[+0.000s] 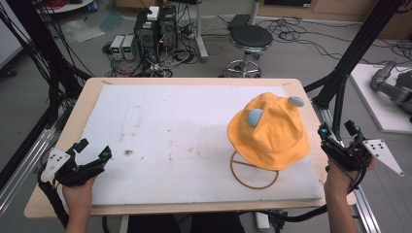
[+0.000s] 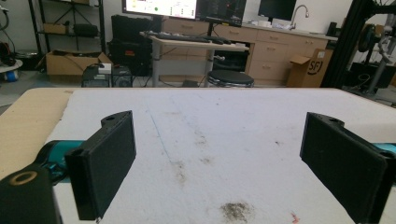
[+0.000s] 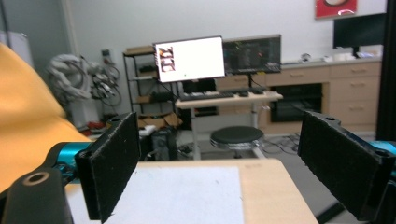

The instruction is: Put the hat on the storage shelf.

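A: Position of yellow hat (image 1: 269, 131)?
B: Perched on wire stand (image 1: 253, 175), right half of white mat (image 1: 170, 141), brim drooping over stand ring. Two grey-blue ears on crown.

A: Right gripper (image 1: 336, 136)?
B: Held off right table edge, just beside hat brim, not touching. Jaws spread wide, nothing between. Hat seen at left edge of right gripper view (image 3: 28, 116).

A: Left gripper (image 1: 93, 150)?
B: Rested near front left corner of mat, well apart from hat. Jaws wide, empty; stained mat visible between (image 2: 215, 154).
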Motion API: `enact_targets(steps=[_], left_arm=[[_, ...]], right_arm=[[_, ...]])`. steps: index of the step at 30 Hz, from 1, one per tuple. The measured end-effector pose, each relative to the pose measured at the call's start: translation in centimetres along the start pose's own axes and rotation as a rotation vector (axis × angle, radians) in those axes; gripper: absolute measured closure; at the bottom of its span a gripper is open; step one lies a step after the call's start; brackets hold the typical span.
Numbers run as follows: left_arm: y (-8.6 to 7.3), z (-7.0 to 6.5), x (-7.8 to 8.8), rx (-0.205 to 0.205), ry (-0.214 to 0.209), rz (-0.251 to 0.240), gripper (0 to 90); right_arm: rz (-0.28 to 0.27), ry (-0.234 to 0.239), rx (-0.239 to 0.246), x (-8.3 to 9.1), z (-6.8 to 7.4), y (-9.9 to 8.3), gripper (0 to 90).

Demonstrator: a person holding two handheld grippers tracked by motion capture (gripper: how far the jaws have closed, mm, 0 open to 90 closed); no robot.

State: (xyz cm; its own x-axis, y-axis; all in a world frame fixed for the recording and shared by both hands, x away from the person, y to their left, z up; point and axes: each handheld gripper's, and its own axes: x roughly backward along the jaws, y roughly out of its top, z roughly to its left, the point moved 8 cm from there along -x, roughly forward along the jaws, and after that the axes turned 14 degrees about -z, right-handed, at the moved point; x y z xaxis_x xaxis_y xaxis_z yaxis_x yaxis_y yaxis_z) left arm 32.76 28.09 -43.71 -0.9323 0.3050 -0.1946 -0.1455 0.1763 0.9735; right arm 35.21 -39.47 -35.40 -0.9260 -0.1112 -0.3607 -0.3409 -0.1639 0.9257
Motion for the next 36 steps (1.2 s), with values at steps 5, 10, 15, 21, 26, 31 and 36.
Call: enact_targets(steps=[5, 10, 15, 21, 26, 31, 36], left_arm=[[0.0, -0.1, -0.2, -0.001, -0.004, -0.002, 11.0], [-0.1, -0.2, -0.4, -0.002, -0.01, -0.002, 11.0], [-0.1, -0.3, -0.5, 0.0, -0.013, -0.002, 11.0], [-0.2, -0.5, -0.7, 0.001, -0.019, -0.003, 11.0], [-0.4, -0.6, -1.0, -0.001, -0.023, 0.002, 11.0], [-0.5, -0.7, -1.3, 0.0, -0.029, 0.001, 11.0], [-0.7, -0.6, -1.4, -0.007, -0.031, 0.01, 11.0]], right_arm=[[0.032, -0.011, 0.018, 0.6, -0.4, -2.3, 13.0], [0.093, 0.008, 0.045, 0.7, 0.0, -4.9, 12.9], [0.116, 0.021, 0.048, 0.7, 0.3, -6.0, 12.9], [0.145, 0.061, 0.053, 0.4, 1.6, -7.6, 12.7], [0.151, 0.089, 0.066, 0.0, 2.5, -8.3, 12.6], [0.149, 0.091, 0.026, -0.5, 3.3, -8.7, 12.7], [0.162, 0.099, 0.005, -1.0, 3.7, -9.3, 12.6]])
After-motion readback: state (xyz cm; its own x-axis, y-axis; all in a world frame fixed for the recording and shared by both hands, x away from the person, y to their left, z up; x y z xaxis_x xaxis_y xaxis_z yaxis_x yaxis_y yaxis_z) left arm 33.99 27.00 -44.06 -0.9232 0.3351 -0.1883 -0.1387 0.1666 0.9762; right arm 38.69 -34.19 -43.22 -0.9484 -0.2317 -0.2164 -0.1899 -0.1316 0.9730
